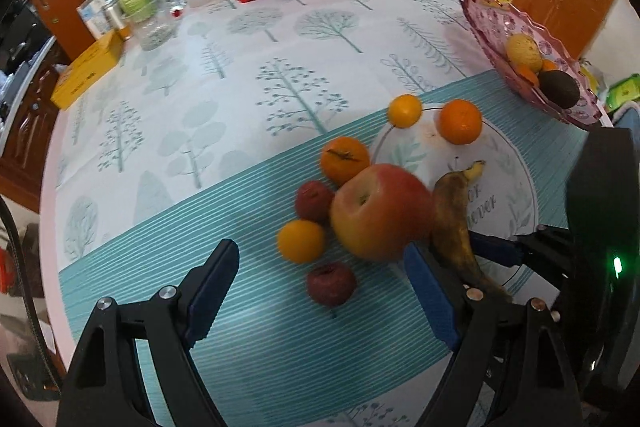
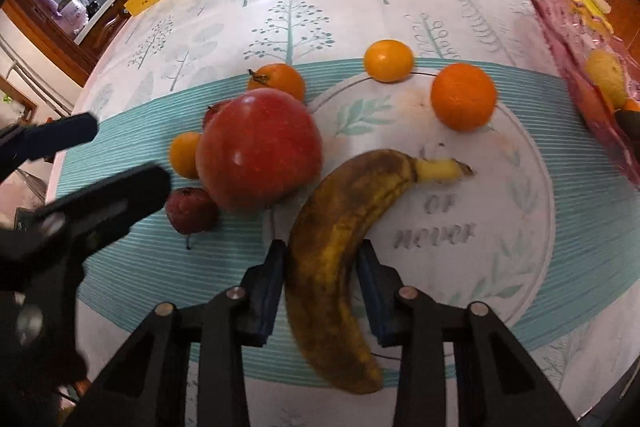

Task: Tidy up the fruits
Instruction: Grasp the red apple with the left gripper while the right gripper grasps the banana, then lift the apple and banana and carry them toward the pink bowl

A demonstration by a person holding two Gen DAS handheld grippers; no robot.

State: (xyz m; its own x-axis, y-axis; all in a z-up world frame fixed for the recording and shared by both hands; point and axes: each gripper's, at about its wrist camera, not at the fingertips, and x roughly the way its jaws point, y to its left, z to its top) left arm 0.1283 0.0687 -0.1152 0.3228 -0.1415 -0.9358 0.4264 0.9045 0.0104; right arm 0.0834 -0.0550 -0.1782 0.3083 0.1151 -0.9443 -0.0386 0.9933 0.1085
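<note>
1. Straddling the banana (image 2: 332, 255), the right gripper (image 2: 320, 291) has one blue pad on each flank of the fruit's lower half; the pads look to be touching or nearly touching the peel, so it reads as clenched on the banana, though real pressure cannot be confirmed.
2. The banana's long axis runs roughly along the line of the right gripper's fingers, away from it: the blunt end lies back between the finger bases, and the stem (image 2: 444, 169) curves off toward the middle of the round plate (image 2: 532, 163). The grip is therefore across the short width, which suits a lift.
3. The banana lies partly on the near rim of the plate and partly on the teal striped mat (image 2: 592, 195).
4. The left gripper (image 1: 320, 287) is released, its jaws wide apart and holding nothing. Ahead of it, well within the gap's line, sit the large apple (image 1: 380, 211), a small yellow-orange fruit (image 1: 300, 241) and a small dark red fruit (image 1: 331, 283), the last nearest to it.
5. The right hand is plainly the nearer one to the banana; the left is nearer to the apple cluster.
6. The pink patterned bowl (image 1: 520, 27) at the mat's far right corner already holds several fruits and is probably the destination, judging by the task.
7. Hard to make out: the bowl is cut off in the right wrist view, the apple is motion-blurred, and the banana's blunt end passes under the gripper body.
</note>
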